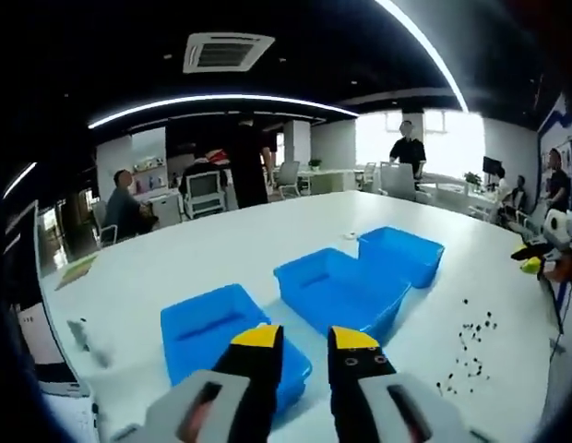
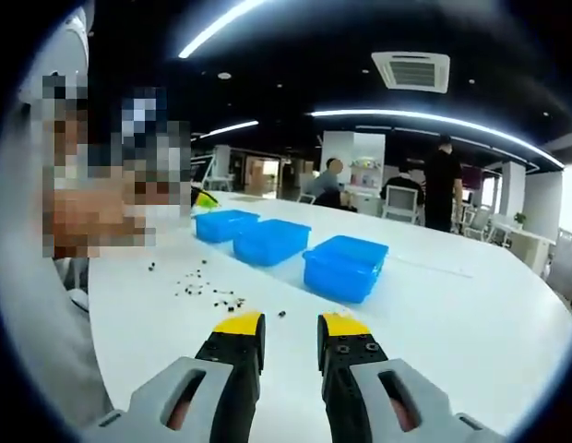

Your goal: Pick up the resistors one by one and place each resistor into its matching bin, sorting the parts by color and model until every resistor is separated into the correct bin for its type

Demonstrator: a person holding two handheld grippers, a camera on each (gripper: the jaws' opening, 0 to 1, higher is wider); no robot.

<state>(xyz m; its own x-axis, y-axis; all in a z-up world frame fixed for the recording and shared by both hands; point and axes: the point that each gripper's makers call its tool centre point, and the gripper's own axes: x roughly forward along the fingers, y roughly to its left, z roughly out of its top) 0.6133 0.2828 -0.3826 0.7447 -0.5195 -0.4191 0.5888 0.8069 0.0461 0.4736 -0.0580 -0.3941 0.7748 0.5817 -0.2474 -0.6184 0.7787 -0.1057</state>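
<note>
Left gripper view is showing the left gripper (image 1: 306, 343) hovering above the white table (image 1: 175, 263), its yellow-tipped jaws standing a little apart with nothing between them, just over the nearest of three blue bins (image 1: 226, 337); the middle bin (image 1: 337, 291) and the far bin (image 1: 401, 251) are sitting in a row beyond it. As far as their insides are showing, the bins are looking bare, though small parts in them would be hard to make out. Off to the side, the resistors (image 1: 470, 346) are lying scattered as dark specks on the tabletop, apart from the bins. Right gripper view is showing the right gripper (image 2: 291, 337) likewise parted slightly and gripping nothing, poised just short of the scattered resistors (image 2: 208, 291), with the three bins (image 2: 346, 266) beyond. Sorting appears to be barely begun, if at all: the whole pile seems to be waiting, and every pick and placement is probably remaining
</note>
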